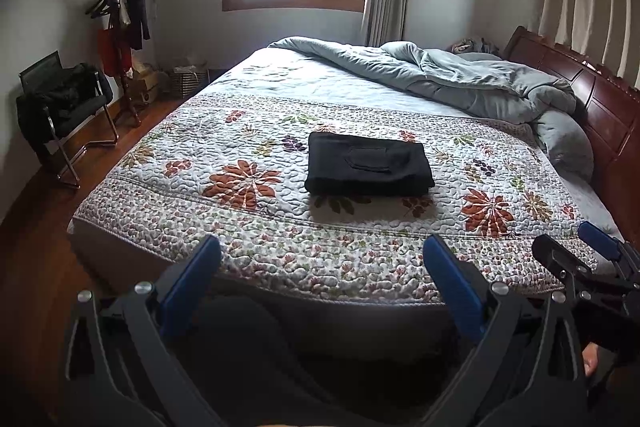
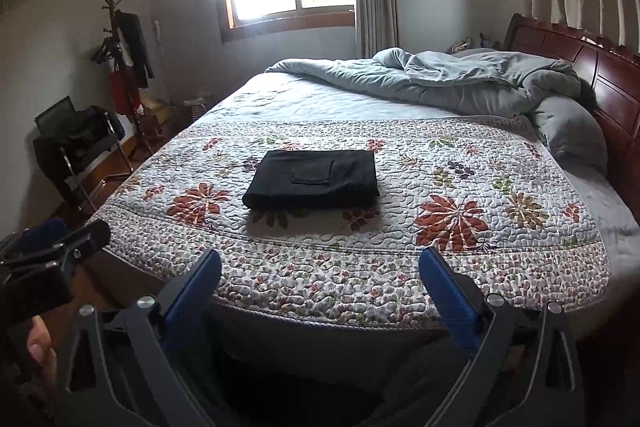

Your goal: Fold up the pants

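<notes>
**Observer:** Where are the pants?

**Operator:** The black pants (image 1: pixel 369 163) lie as a compact folded rectangle, pocket up, in the middle of the floral quilt (image 1: pixel 256 251) on the bed, well apart from both tools. I judge the fold finished. To close well, I'd leave the stack alone and only press a corner flat if it lifts.

**Observer:** And the fingers?

**Operator:** On my left gripper (image 1: pixel 322 269) the blue fingers (image 1: pixel 191 279) stand wide, holding and touching nothing. My right gripper (image 2: pixel 320 277) is also spread wide and empty, at the bed's near edge.
</notes>
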`<state>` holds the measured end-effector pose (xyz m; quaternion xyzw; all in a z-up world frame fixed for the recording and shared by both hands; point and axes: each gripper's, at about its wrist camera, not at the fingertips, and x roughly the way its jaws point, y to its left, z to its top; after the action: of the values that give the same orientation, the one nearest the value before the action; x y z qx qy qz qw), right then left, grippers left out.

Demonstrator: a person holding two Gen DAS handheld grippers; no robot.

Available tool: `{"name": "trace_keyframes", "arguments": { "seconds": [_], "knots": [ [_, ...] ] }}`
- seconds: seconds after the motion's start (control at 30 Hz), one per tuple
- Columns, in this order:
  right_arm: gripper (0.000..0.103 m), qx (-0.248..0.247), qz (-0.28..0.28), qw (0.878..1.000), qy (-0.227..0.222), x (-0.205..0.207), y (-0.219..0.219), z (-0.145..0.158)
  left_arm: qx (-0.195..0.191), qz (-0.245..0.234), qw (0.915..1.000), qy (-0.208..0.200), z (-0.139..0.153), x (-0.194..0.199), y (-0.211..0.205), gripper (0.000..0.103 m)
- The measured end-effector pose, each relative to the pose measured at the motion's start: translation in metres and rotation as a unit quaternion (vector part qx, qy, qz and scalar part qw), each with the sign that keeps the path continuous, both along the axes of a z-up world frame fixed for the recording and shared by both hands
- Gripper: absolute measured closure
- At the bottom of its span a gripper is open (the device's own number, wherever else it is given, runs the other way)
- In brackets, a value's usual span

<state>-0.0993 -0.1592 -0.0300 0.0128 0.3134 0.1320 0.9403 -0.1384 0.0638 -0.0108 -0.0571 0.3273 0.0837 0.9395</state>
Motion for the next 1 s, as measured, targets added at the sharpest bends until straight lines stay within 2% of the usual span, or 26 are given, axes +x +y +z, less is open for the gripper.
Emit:
{"name": "trace_keyframes", "arguments": {
  "seconds": [0.7,1.0],
  "knots": [
    [0.004,0.000,-0.001,1.000,-0.002,-0.0008,-0.0020,0.0011,0.013,-0.002,0.9999,-0.006,0.0050,-0.0046,-0.0078,0.003],
    [0.004,0.001,0.000,1.000,-0.003,-0.0024,-0.0029,0.0048,0.006,-0.003,1.0000,0.000,0.0047,-0.0057,-0.0072,0.003]
  ]
}}
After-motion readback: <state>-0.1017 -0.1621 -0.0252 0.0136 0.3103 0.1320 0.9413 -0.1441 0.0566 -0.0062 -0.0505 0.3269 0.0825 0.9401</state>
